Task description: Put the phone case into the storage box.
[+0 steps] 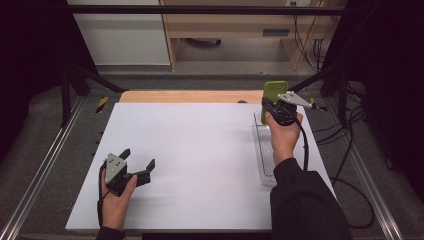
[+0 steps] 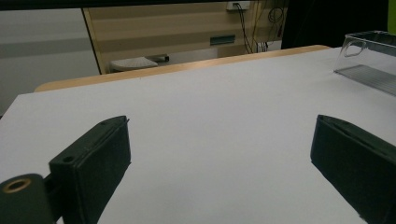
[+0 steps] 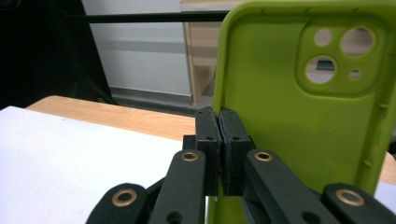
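At left, near edge: the left gripper (image 1: 139, 159) rests low over the white board (image 1: 200, 150), held in the person's left hand (image 1: 116, 197).
Left jaws: wide apart, nothing between them; in the left gripper view the two black pads (image 2: 100, 156) stand at either side with bare board between.
Left cable: runs back from the gripper along the wrist toward the near edge.
Board: white, flat, covers most of the table; a strip of wooden table edge (image 1: 190, 96) shows along its far side.
At right: a clear tray (image 1: 264, 160) lies lengthways along the board's right edge; in the left gripper view it is seen far right (image 2: 371, 63).
Right hand (image 1: 283, 137): raised above the tray's far part, dark sleeve (image 1: 305, 205) coming in from the near edge.
Right gripper (image 1: 270, 106): points away from the person, grey plate on top.
Right jaws: closed tight, pads pressed together on the left edge of the case (image 3: 299, 116); the right gripper view shows them pinching its rim.
Case (image 1: 274, 95): green phone case, upright, clear of the board, above the tray's far end; its inner side faces the gripper camera, camera cut-outs at top right.
Beyond the table: grey floor, pale cabinets and cables.
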Demonstrator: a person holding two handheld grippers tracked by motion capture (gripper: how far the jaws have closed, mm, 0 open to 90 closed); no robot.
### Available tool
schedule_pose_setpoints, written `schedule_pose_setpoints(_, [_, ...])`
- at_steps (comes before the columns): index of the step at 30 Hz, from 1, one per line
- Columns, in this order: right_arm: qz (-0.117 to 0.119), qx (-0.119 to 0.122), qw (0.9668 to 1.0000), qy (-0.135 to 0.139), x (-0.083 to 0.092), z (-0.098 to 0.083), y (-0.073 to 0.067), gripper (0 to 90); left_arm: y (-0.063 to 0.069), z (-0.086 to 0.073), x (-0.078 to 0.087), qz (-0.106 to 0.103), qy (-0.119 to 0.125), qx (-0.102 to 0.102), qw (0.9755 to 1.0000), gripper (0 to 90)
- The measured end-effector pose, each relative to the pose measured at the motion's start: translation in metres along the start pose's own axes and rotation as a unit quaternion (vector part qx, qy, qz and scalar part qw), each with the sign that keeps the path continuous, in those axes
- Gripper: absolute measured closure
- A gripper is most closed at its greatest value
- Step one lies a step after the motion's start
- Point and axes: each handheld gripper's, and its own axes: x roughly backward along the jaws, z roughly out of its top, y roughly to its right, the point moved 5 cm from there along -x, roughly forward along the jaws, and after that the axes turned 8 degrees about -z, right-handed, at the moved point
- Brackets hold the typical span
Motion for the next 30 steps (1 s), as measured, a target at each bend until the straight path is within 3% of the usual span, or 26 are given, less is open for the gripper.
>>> schedule_pose_setpoints(10, [-0.008, -0.021, 0.9997, -0.011, -0.018, -0.013, 0.004, 88.4, -0.001, 0.001, 0.001, 0.001, 0.003, 0.0, 1.0, 4.6])
schedule_pose_setpoints(30, [-0.02, -0.014, 0.9996, -0.013, -0.023, -0.017, 0.004, 88.4, 0.0, 0.003, 0.002, 0.001, 0.014, 0.0, 0.9999, 3.3])
